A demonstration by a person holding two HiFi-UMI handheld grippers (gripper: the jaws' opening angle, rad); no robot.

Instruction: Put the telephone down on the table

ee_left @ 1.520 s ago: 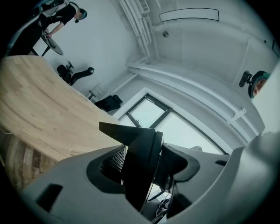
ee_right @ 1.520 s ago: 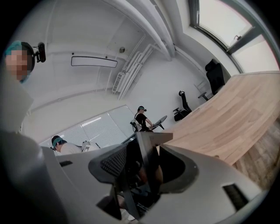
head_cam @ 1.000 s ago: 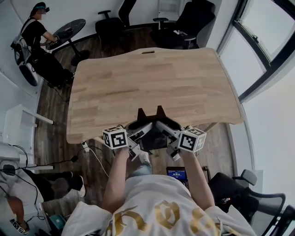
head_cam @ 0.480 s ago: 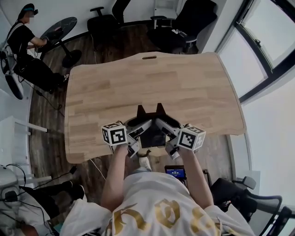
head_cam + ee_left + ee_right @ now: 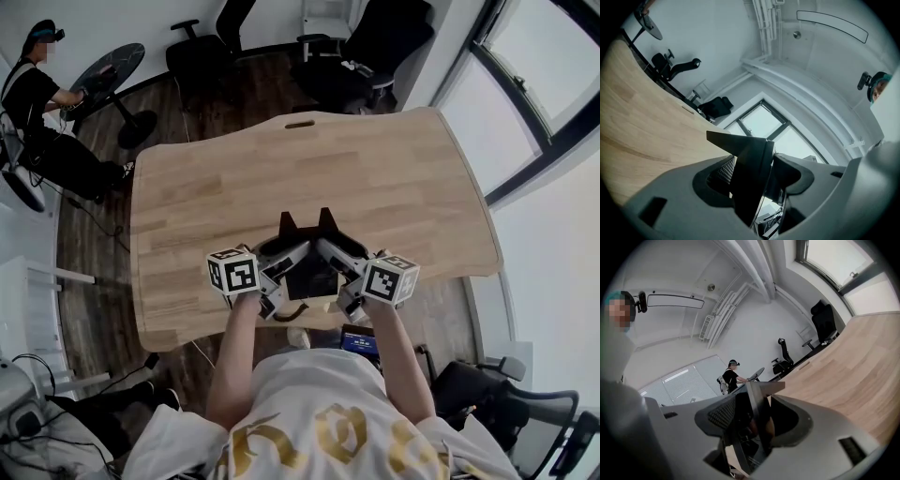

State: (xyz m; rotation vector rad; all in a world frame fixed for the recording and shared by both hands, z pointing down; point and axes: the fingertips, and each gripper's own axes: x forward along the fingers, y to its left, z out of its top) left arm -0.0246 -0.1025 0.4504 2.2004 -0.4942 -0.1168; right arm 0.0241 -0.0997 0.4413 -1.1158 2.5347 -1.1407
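Note:
The telephone (image 5: 310, 274) is a flat black thing with two pointed corners at its far end. It hangs over the near edge of the wooden table (image 5: 375, 178), carried between both grippers. My left gripper (image 5: 279, 262) is shut on its left side and my right gripper (image 5: 339, 262) on its right side. In the left gripper view the black telephone (image 5: 749, 176) stands edge-on between the grey jaws of the left gripper (image 5: 757, 174). In the right gripper view the telephone (image 5: 758, 411) sits the same way in the right gripper (image 5: 752, 420). Its underside is hidden.
Black office chairs (image 5: 366, 47) stand beyond the table's far edge. A person (image 5: 37, 84) sits at a small round table (image 5: 108, 66) at the far left. Windows run along the right. A small lit screen (image 5: 358, 339) shows below the table's near edge.
Both grippers, with the telephone between them, have moved forward from in front of the table's near edge to over it. Their grip looks the same.

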